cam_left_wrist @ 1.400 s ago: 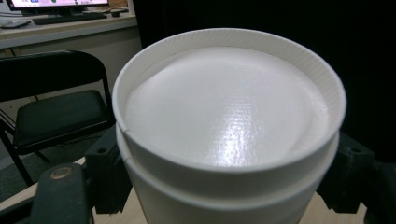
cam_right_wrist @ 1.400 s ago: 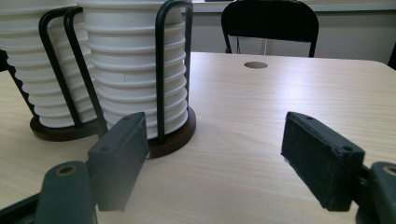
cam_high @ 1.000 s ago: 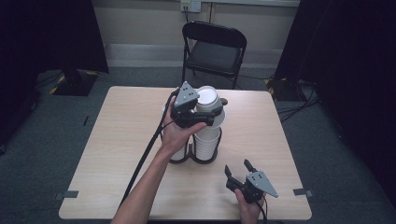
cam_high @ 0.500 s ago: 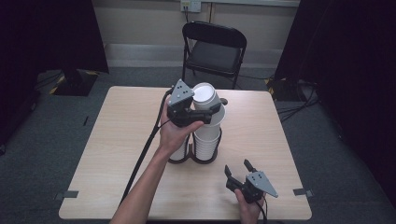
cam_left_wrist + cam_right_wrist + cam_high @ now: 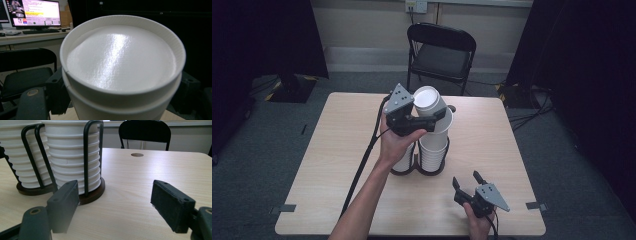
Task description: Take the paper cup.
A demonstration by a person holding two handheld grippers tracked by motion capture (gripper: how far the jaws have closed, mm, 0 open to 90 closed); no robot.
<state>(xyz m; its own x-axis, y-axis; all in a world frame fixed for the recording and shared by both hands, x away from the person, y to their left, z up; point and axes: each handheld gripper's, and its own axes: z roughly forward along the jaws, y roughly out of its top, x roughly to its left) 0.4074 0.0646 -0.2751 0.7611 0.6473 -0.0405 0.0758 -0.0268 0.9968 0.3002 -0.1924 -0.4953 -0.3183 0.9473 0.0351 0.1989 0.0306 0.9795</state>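
White foam cup (image 5: 432, 107) pinched in left hand-held gripper (image 5: 424, 122) above the stack (image 5: 433, 150): light, crushable (squeeze gently below rim). Right hand-held gripper (image 5: 468, 182) gapes empty over counter (image 5: 337, 150).

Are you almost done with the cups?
Done: many cups sit stacked in the black holder. In hand: the left gripper grips a white cup above the stacks. Left: whether it goes on or comes off I cannot tell; the right gripper waits open.
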